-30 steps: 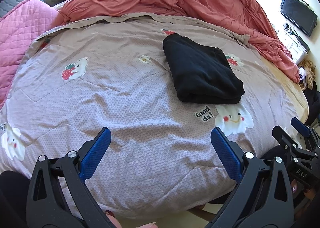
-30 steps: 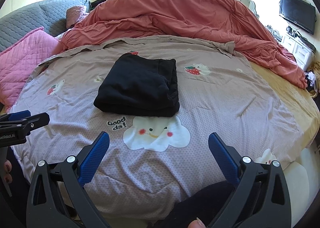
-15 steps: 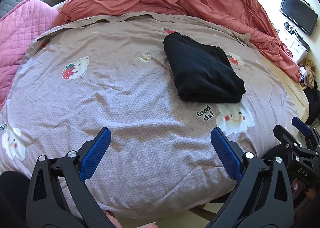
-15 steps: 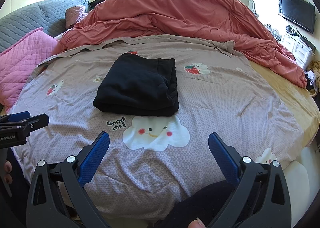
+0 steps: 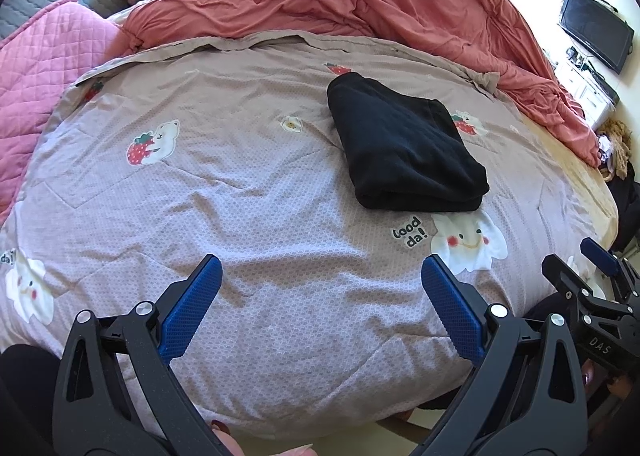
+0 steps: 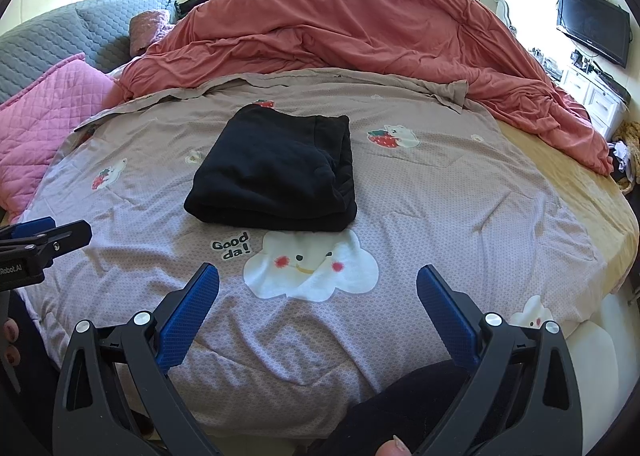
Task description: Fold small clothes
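Now folded black garment point(image 6: 276, 171) flat on bedspread point(image 6: 440, 215), long axis away from both empty, wide-spread grippers point(image 5: 321, 276) point(image 6: 318, 282).

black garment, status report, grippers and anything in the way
Left gripper and right gripper open, empty, near the bed edge. Black garment folded on the quilt. Nothing in the way.

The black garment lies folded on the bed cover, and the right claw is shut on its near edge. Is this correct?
Not quite. The right wrist view shows the right claw open, short of the folded black garment, which lies untouched on the bed cover.
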A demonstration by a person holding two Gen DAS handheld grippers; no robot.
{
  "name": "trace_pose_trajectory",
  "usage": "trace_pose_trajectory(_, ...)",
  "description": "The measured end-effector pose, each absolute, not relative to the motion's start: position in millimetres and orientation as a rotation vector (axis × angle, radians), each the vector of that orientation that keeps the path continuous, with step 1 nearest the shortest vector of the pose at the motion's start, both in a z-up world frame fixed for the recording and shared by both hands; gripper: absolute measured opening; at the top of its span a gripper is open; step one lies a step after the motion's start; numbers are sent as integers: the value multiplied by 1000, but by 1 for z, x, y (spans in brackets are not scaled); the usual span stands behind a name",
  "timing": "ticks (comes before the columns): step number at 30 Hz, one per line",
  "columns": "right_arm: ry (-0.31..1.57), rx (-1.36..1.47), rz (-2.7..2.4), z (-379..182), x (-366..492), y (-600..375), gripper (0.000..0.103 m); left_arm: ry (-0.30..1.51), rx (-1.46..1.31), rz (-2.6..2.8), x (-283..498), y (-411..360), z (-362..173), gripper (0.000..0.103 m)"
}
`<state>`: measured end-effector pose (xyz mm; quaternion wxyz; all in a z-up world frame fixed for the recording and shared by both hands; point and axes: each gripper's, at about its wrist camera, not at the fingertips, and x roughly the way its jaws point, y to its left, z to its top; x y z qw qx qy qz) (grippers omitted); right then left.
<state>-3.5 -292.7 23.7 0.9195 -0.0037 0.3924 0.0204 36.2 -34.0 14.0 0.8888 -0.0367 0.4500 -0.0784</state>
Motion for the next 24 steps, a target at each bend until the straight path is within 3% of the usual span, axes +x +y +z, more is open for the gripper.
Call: trace_pose_trajectory(24,803,-4,34,22,-7,-298,99,932,-69,-189,35,-40,16,94)
